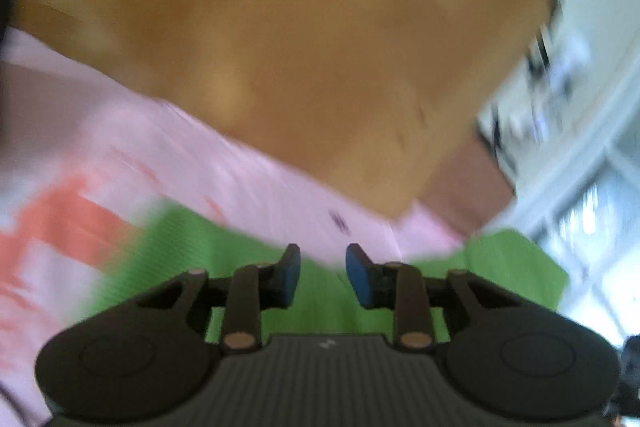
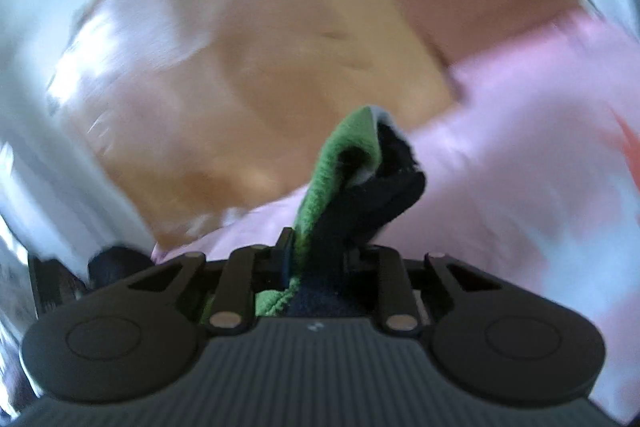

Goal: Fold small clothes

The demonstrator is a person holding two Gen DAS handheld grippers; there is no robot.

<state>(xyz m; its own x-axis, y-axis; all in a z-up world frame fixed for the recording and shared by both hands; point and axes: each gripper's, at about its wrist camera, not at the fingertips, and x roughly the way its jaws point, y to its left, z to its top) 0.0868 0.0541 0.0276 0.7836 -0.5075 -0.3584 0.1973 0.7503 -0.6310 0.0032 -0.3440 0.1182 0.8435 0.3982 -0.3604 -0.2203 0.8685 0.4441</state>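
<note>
Two views are given. From the left wrist, the left gripper [image 1: 323,275] is seen with its jaws apart and nothing between them, hovering over the green cloth [image 1: 240,259], which lies on a pink sheet [image 1: 180,155] by the wooden table [image 1: 300,47]. From the right wrist, the right gripper [image 2: 318,259] is seen clamped on a bunched green-and-dark fold, tilted slightly downward. Being soft, light and limp, the cloth is best taken at corners or hems.

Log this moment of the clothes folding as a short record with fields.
surface: wooden table
underlay: pink cloth with red print
garment: green cloth with a dark part
left gripper: open, nothing between its fingers, green cloth under it
right gripper: shut on green cloth, bunched upward
image quality: both views blurred
</note>
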